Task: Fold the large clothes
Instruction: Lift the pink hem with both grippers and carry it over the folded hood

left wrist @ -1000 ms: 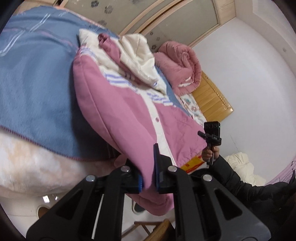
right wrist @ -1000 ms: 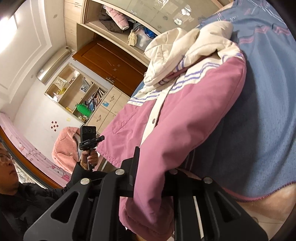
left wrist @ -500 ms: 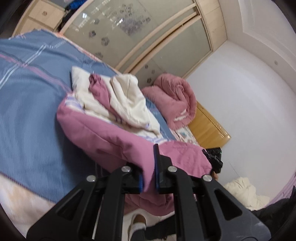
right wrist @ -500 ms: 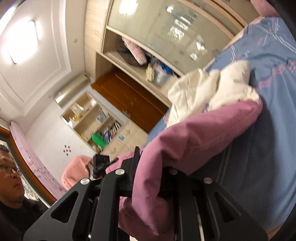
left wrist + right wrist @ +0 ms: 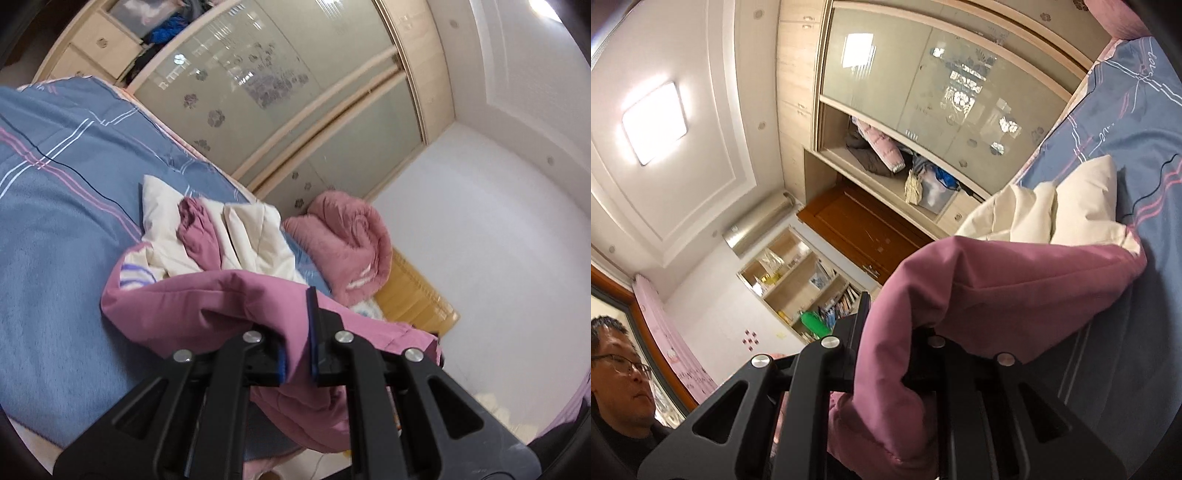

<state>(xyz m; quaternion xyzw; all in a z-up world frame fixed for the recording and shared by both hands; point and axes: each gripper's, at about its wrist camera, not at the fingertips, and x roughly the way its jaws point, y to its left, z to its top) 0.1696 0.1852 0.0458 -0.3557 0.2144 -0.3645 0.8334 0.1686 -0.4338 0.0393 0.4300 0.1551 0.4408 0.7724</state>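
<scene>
**Both claws clamped on the pink jacket's hem**

Left claw (image 5: pixel 295 343) is closed tight on a fold of the pink jacket (image 5: pixel 207 302), the blue-edged pads pinching the cloth so that it bulges out above and hangs in a loose roll below the fingers. Right claw (image 5: pixel 886 354) grips another stretch of the same jacket (image 5: pixel 997 291); thick padded cloth fills the gap between its fingers and spills down in front of them, hiding one finger almost wholly.

From each claw the pink cloth runs forward and away onto the bed (image 5: pixel 55 258), which is covered with a blue blanket crossed by thin white and pink lines. The far part of the jacket, with its cream hood (image 5: pixel 251 236) and cream lining, lies on the blanket beyond the claws, while the gripped edge is raised off the bed, so the pink body arches between claw and blanket.

Past the jacket a rolled pink quilt (image 5: pixel 347 243) sits on the bed near the sliding wardrobe doors (image 5: pixel 295 110). In the right wrist view a person in dark clothes (image 5: pixel 617 406) is at the lower left.
</scene>
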